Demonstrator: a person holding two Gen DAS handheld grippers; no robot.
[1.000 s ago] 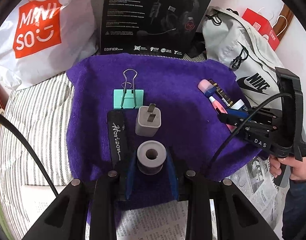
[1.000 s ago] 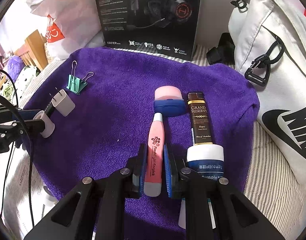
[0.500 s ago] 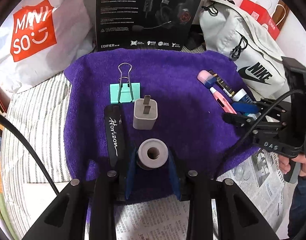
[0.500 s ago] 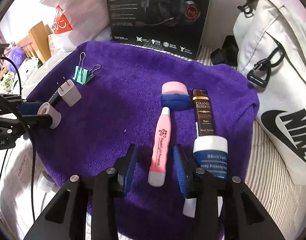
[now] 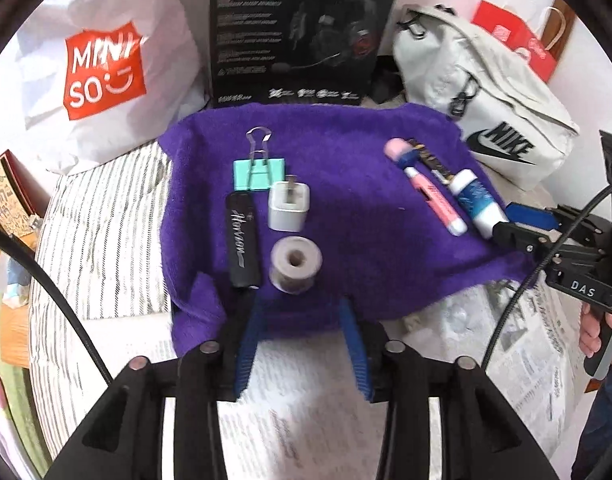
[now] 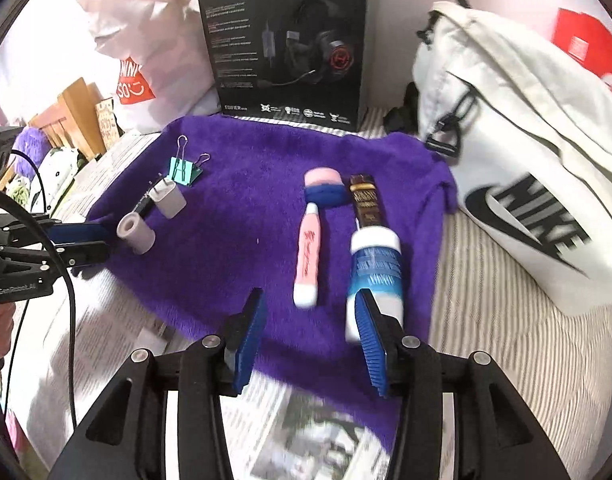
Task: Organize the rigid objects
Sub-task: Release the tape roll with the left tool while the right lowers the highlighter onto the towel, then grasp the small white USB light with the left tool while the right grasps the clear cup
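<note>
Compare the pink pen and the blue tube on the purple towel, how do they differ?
The pink pen is slim, while the blue tube is clearly fatter. The pen is pink with white ends and dark lettering; the tube is blue with a white cap. The pen lies in the open, but the tube's near end is partly hidden behind a finger of the right hand-held gripper. Both lie flat, side by side, on the purple towel.

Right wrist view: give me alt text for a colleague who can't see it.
The open right gripper, its jaws just opened, hangs empty over the near edge of a purple towel. Ahead lie a pink pen, a blue-and-white tube and a brown box, side by side.
</note>
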